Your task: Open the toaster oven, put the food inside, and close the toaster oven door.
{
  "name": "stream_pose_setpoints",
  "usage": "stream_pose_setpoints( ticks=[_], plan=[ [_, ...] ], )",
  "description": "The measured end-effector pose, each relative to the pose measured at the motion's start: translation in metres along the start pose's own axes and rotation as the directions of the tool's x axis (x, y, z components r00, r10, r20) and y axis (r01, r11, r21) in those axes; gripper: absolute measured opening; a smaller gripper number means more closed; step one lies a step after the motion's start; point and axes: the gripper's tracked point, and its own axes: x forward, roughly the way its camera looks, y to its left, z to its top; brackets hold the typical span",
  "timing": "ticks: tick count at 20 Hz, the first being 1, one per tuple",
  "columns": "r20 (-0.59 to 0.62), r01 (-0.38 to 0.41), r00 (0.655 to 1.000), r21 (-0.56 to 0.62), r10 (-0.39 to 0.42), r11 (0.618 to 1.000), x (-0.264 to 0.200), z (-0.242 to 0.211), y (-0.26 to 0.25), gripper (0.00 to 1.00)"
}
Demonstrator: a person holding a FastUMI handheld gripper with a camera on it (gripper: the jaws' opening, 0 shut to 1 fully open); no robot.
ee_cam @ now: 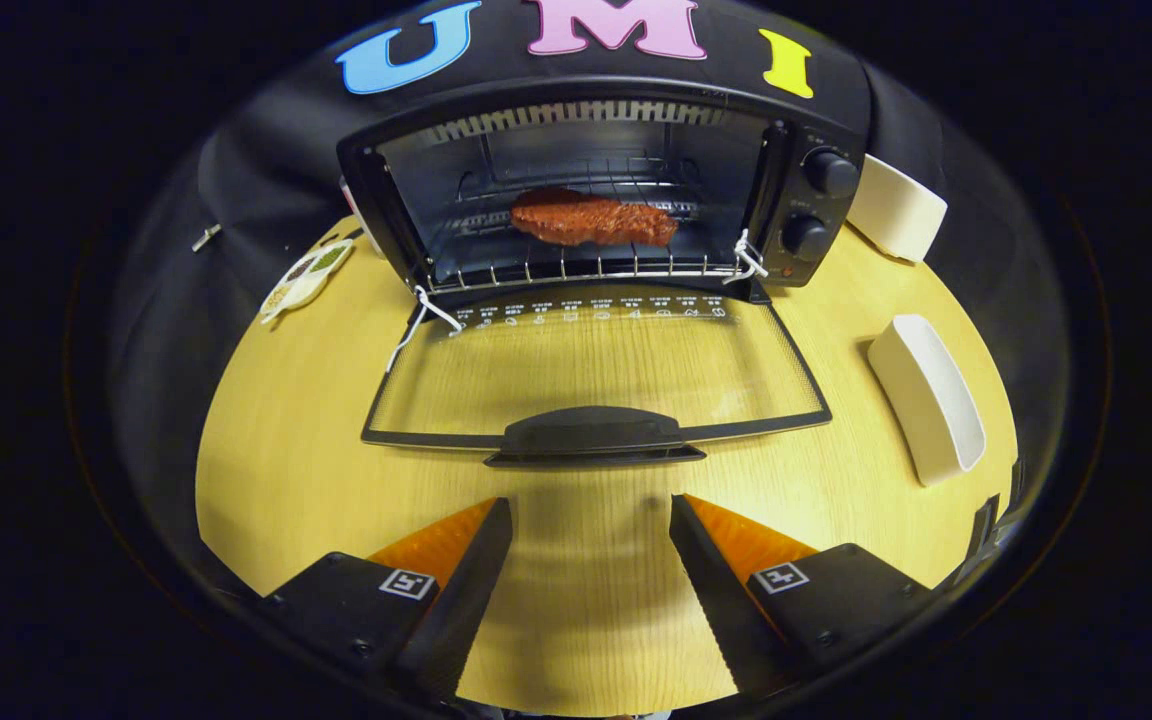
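Between the spread fingers of the claw (591,560), which stands open and holds nothing, lies bare tabletop (276,480). Just ahead of the fingers, the toaster oven (596,200) has its glass door (596,375) folded flat onto the tabletop, with the handle (593,435) nearest the claw. Beyond the door, the food (594,219), a reddish-brown slab, rests on the wire rack (576,265) inside, its long axis running side to side across the opening. Two knobs (829,173) sit right of the cavity. Two white dishes (928,398) lie further right; a small seasoning tray (306,280) lies left.
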Motion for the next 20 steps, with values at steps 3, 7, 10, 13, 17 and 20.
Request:
stream_pose_setpoints(
  ticks=[3, 7, 10, 13, 17, 20],
  plan=[
    [0.001, 0.03, 1.0, 0.001, -0.03, 1.0, 0.01, 0.006, -0.002, 0.99],
    [-0.013, 0.041, 0.999, -0.01, -0.041, 0.999, 0.017, 0.012, -0.002, 0.99],
    [-0.001, 0.038, 0.999, -0.008, -0.038, 0.999, 0.016, 0.014, -0.001, 0.99],
    [0.017, 0.033, 0.999, -0.007, -0.033, 0.999, 0.01, 0.017, -0.001, 0.98],
    [0.044, 0.02, 0.999, -0.003, -0.02, 1.0, -0.001, 0.022, 0.0, 0.98],
    [0.084, 0.002, 0.996, 0.003, -0.002, 1.0, -0.013, 0.03, 0.001, 0.98]
  ],
)
